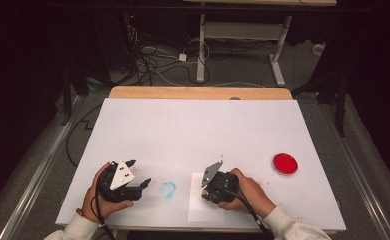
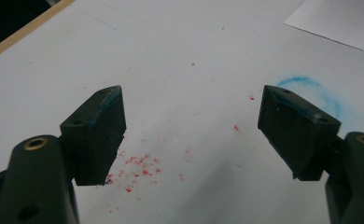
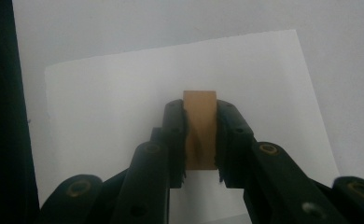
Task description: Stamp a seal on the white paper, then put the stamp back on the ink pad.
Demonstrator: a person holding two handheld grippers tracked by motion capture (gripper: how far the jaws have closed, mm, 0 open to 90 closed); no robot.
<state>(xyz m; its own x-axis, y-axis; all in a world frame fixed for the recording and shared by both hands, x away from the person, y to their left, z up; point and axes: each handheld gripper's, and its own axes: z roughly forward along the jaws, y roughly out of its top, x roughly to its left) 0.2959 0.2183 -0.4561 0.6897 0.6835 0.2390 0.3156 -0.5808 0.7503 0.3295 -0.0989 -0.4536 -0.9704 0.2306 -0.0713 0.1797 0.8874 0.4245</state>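
The right tool (image 3: 201, 135) is closed on a tan wooden block (image 3: 200, 123). In the right gripper view the block stands upright at the centre of the frame, with both black pads pressed flat against its two sides and its top edge rising above them. The block is held over a white sheet of paper (image 3: 101, 102), which spans the middle of that frame; whether the block touches the sheet cannot be told.

In the high view the right tool (image 1: 206, 192) sits at the lower centre of the frame, over the paper (image 1: 197, 210) that lies at the near edge of the white bench (image 1: 198, 130). A hand (image 1: 250, 192) grips the tool from the lower right.

The left tool (image 2: 192, 130) is open and holds nothing. In the left gripper view its two pads stand well apart at the left and right of the frame, with bare bench surface between them. Red crumbs (image 2: 140, 165) are scattered on the surface near the left pad, and a blue smear (image 2: 311, 88) lies just beyond the right pad.

In the high view the left tool (image 1: 139, 176) sits at the lower left, with the blue smear (image 1: 168, 189) just to its right, between the two tools. A round red dish (image 1: 285, 163) rests at the right of the frame, well apart from both tools
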